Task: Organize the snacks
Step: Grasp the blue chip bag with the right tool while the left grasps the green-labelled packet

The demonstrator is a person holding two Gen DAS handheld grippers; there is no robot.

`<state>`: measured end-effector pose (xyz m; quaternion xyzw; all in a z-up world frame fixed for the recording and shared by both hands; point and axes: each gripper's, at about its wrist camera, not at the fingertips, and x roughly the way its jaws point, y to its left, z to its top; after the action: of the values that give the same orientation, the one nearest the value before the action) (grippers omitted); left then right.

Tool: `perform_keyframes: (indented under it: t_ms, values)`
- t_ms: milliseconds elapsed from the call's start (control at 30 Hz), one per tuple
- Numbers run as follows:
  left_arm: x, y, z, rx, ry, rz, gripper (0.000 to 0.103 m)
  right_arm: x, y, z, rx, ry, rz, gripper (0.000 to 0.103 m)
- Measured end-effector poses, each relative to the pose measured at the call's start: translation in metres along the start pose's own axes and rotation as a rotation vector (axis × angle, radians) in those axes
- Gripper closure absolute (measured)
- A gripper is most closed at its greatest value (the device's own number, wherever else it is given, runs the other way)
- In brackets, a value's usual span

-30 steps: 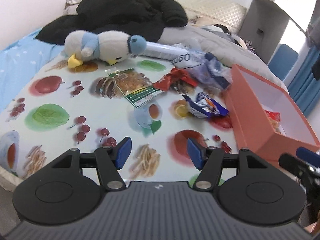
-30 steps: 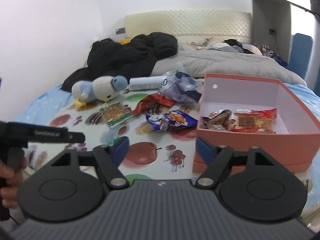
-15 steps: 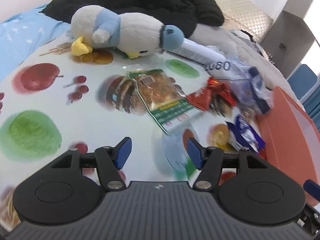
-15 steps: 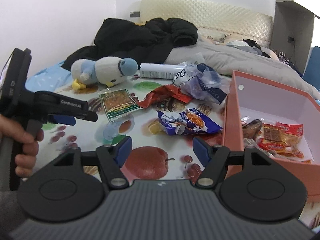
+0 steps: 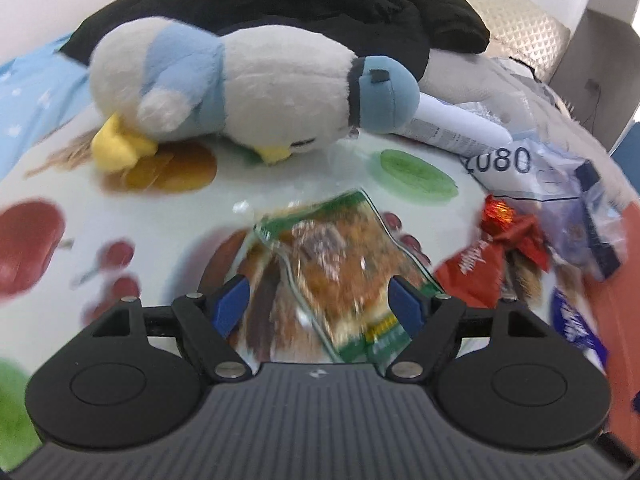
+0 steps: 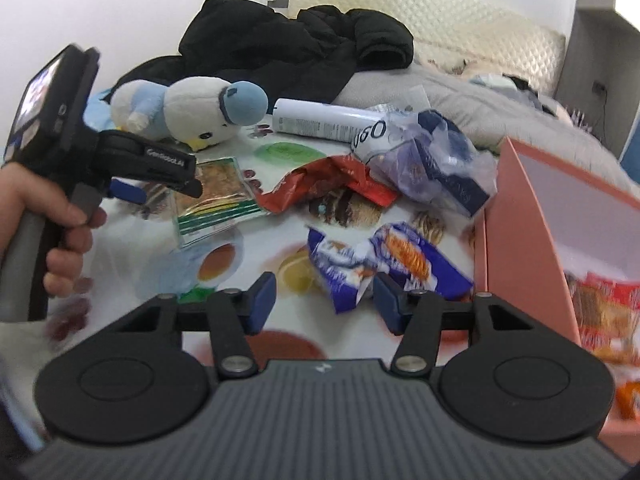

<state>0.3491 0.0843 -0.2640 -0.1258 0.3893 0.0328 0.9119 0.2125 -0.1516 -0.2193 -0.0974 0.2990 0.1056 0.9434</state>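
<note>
Since a second earlier, both grippers had closed in on the snacks: the green-edged packet [image 5: 340, 276], once far up the left wrist view, now lay large and blurred right in front of the left gripper [image 5: 320, 304], and the blue wrapper [image 6: 384, 260] sat much nearer the right gripper [image 6: 324, 300]. Jaws on the left gripper were opening, spread wide with the packet seen between the pads but not pressed by them; jaws on the right gripper were closing, narrower, with the wrapper's crumpled corner just ahead and nothing pinched. Readable writing was scarce: "2080" on the clear plastic bag [image 5: 560, 184], and lettering on the left gripper's body in the right wrist view, too small to read surely. The green-edged packet was flat and transparent, showing brown-orange food inside, with green stripes and a white label at its near end. Beside it lay a torn red wrapper [image 6: 332, 184], then the blue one with an orange biscuit picture, all on the fruit-printed cloth [image 6: 248, 248]. To the right stood the pink box [image 6: 520, 224] with red packets inside. Behind lay a plush bird [image 5: 248, 92], a white can [image 6: 320, 120] and a black jacket [image 6: 288, 48]. A hand [image 6: 60, 232] gripped the left handle.
</note>
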Motion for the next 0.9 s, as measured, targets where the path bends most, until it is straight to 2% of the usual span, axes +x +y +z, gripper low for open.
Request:
perform_keyframes:
  t_ms: [133, 367, 500, 533, 600, 633, 900]
  values:
    - [0.017, -0.009, 0.011, 0.066, 0.003, 0.048, 0.022, 0.020, 0.002, 0.008, -0.072, -0.001, -0.001, 0.047]
    - [0.031, -0.010, 0.023, 0.091, 0.021, 0.033, 0.021, 0.054, 0.014, 0.016, -0.191, 0.010, -0.057, 0.046]
    - [0.028, -0.008, 0.021, 0.116, 0.026, 0.020, 0.024, 0.066, 0.013, 0.016, -0.197, 0.048, -0.056, 0.048]
    - [0.027, -0.006, 0.021, 0.112, 0.029, 0.012, 0.027, 0.065, 0.012, 0.015, -0.193, 0.049, -0.054, 0.056]
    - [0.024, -0.003, 0.021, 0.103, 0.035, -0.007, 0.039, 0.063, 0.013, 0.015, -0.197, 0.046, -0.070, 0.057]
    - [0.022, -0.001, 0.021, 0.084, 0.042, -0.041, 0.050, 0.062, 0.012, 0.015, -0.190, 0.050, -0.064, 0.059]
    - [0.009, -0.001, 0.007, 0.057, 0.058, -0.077, 0.068, 0.040, 0.018, 0.006, -0.207, 0.048, -0.062, 0.066]
